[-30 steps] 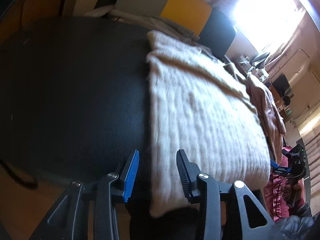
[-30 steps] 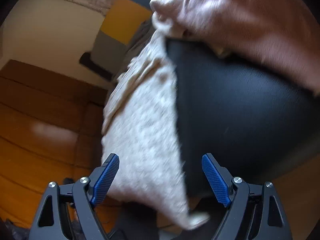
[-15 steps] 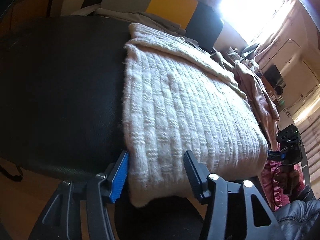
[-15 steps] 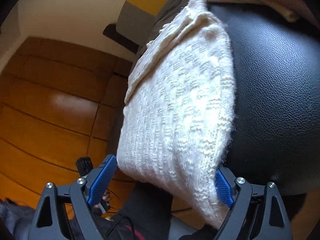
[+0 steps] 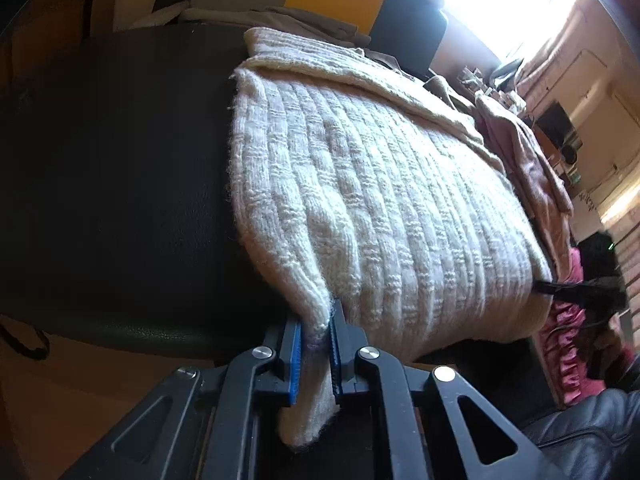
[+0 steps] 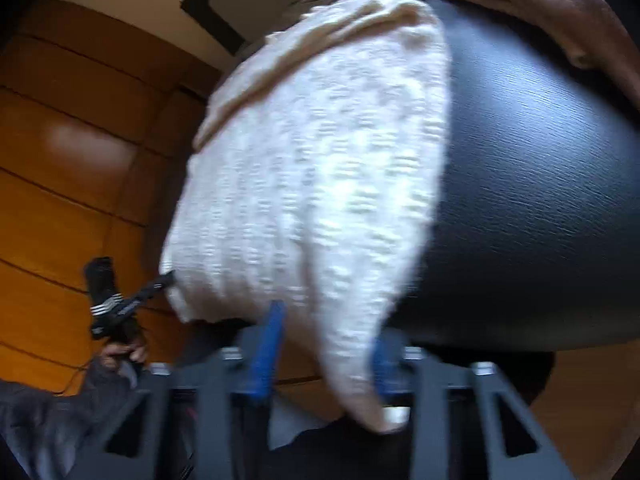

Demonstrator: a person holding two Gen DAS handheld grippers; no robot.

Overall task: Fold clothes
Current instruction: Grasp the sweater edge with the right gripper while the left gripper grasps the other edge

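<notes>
Both tongs have just been closing: left tongs [image 5: 315, 350] now pinch the cream sweater [image 5: 384, 216] at its near hem corner, right tongs [image 6: 324, 356] narrow around the opposite corner; the sweater stretches away across the black seat [image 5: 112, 184]

The left gripper [image 5: 316, 344] at the lower middle of its view has black skeletal linkage arms with triangular cut-outs, round silver screws at the pivots and blue ribbed pads on its fingers [image 5: 295, 356]. The right gripper [image 6: 324, 348], blurred at the bottom of its view, shows the same black frame and blue pads.
</notes>
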